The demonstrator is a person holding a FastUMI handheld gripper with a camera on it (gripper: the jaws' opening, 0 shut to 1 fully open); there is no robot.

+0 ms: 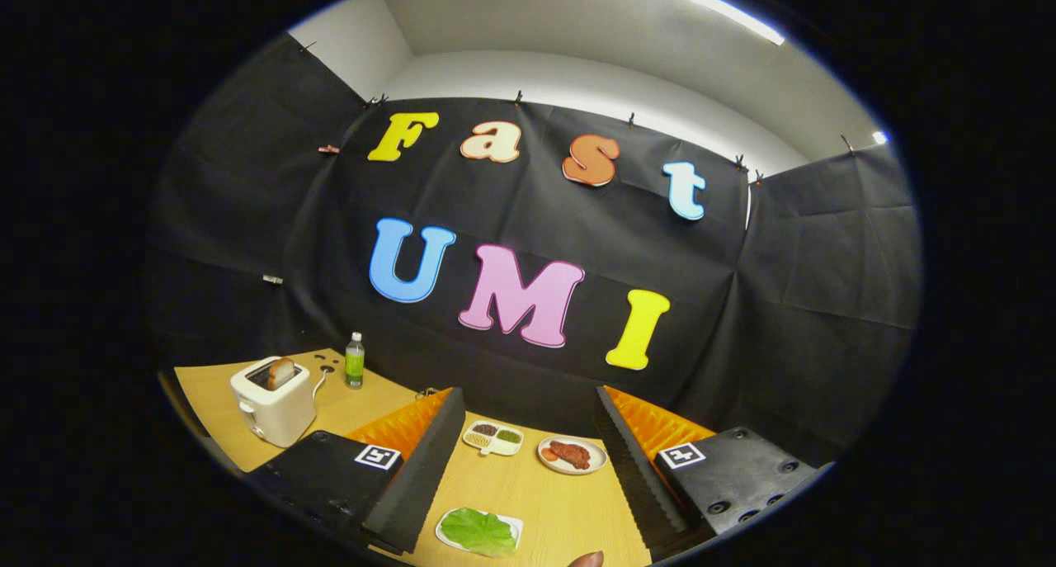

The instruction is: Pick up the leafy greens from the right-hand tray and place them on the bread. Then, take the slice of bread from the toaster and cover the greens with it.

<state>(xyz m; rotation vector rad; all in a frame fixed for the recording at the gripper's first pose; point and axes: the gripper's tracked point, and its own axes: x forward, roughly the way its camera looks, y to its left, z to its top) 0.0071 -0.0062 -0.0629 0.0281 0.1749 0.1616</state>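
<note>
While the gripper (528, 476) hangs above the wooden table (544, 501) with its fingers spread wide and nothing between them, the leafy greens (478, 531) lie on a white tray (445, 541) just ahead, nearer the left finger. Beyond them sit a small divided dish (492, 438) of seeds and a plate (572, 455) of reddish meat (side by side, apart). Farther left, past the left finger, a white toaster (274, 402) holds a slice of bread (280, 372) upright, a green bottle (355, 361) just behind.
</note>
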